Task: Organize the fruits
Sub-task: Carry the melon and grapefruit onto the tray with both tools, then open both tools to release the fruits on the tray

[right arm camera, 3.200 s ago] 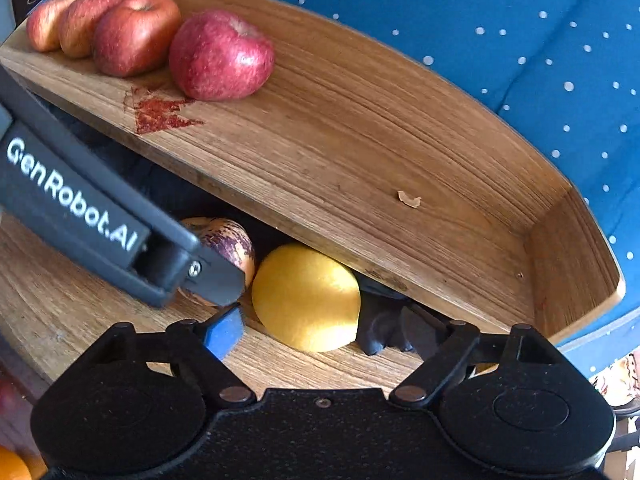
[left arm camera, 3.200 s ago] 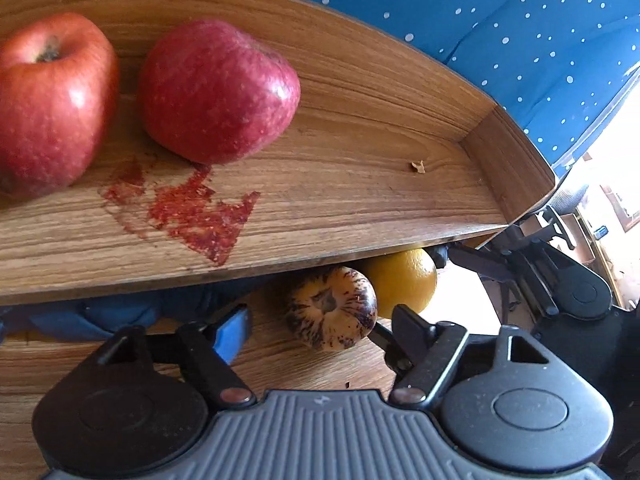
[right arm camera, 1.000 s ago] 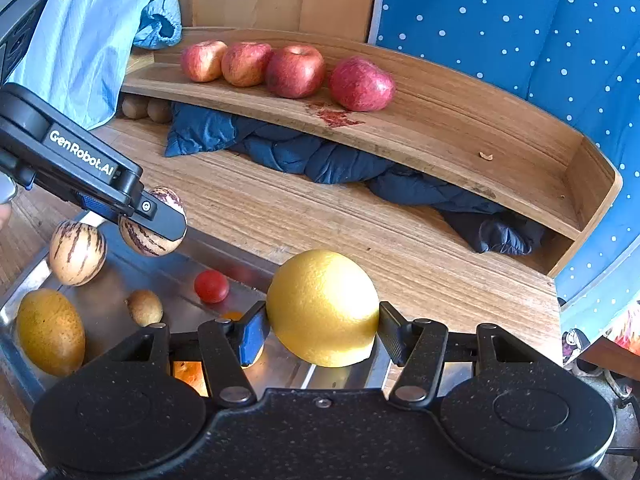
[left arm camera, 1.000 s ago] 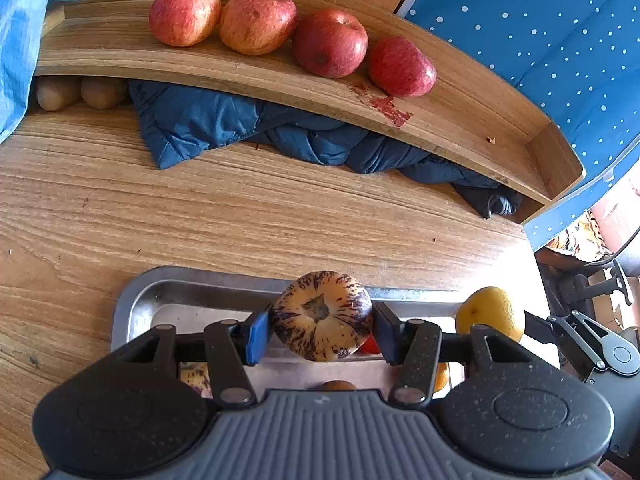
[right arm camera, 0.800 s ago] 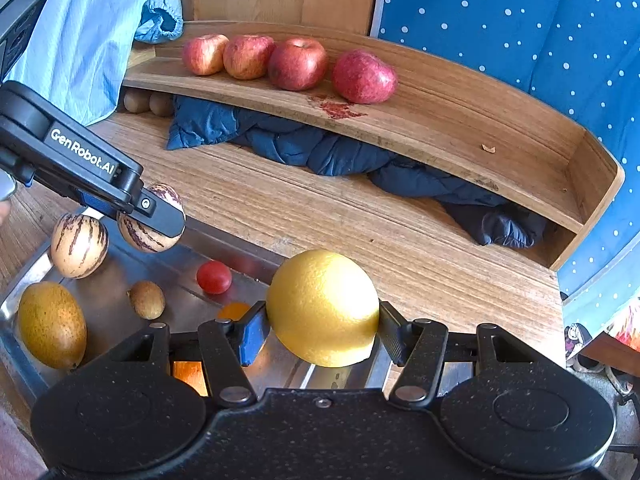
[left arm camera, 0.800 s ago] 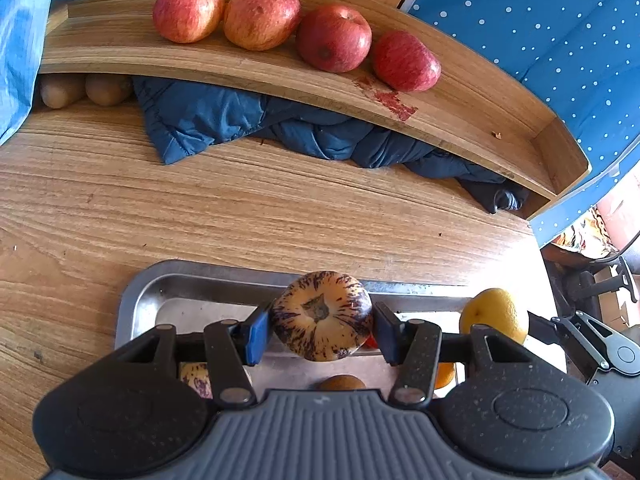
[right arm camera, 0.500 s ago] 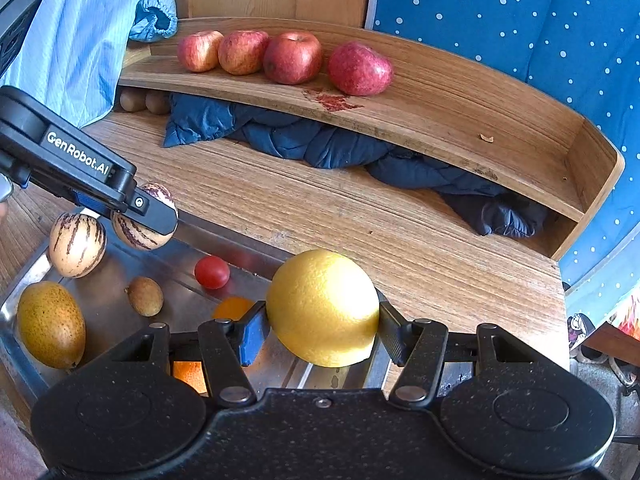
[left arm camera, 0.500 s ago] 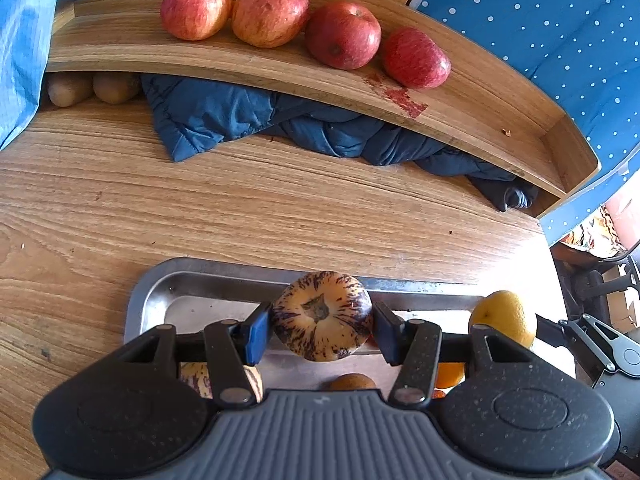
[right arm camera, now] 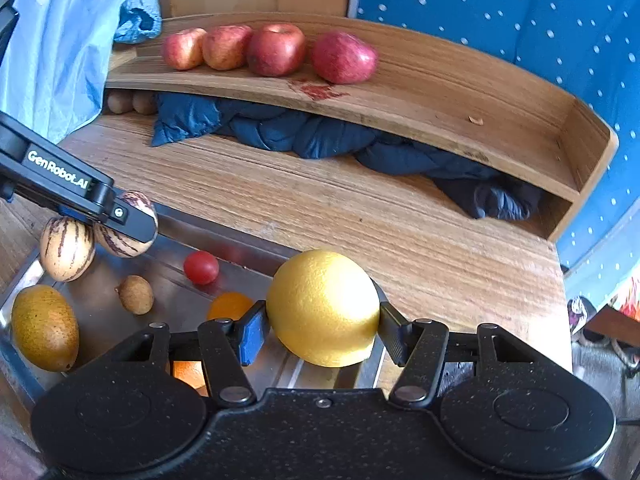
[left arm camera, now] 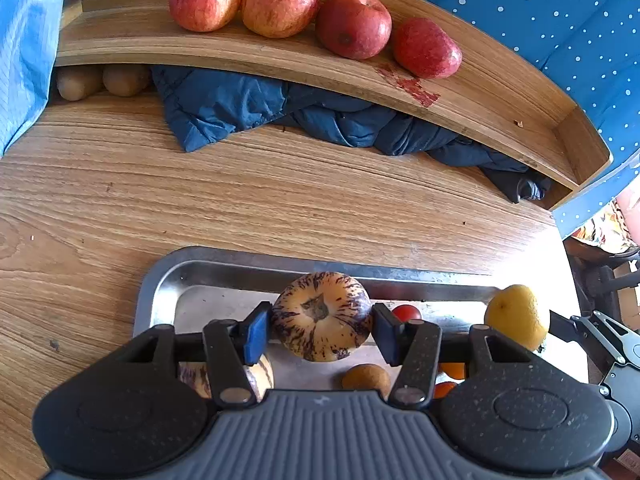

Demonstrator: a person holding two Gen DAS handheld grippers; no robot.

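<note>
Left gripper (left arm camera: 322,328) clamps the purple-striped cream melon (left arm camera: 322,316), right gripper (right arm camera: 320,330) the round yellow citrus (right arm camera: 323,306); steel tray (right arm camera: 224,246) lies beneath, toward nine o'clock.

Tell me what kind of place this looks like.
Probably a lived-in home room, not a lab: a wooden table with a raised shelf holding apples, a crumpled blue jacket beneath it, and polka-dot fabric behind.

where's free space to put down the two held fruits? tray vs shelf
Shelf: bare from the rightmost apple to its end wall. Metal tray: open strip along the far rim behind the tomato; crowded at its left end around the mango and striped melon.
</note>
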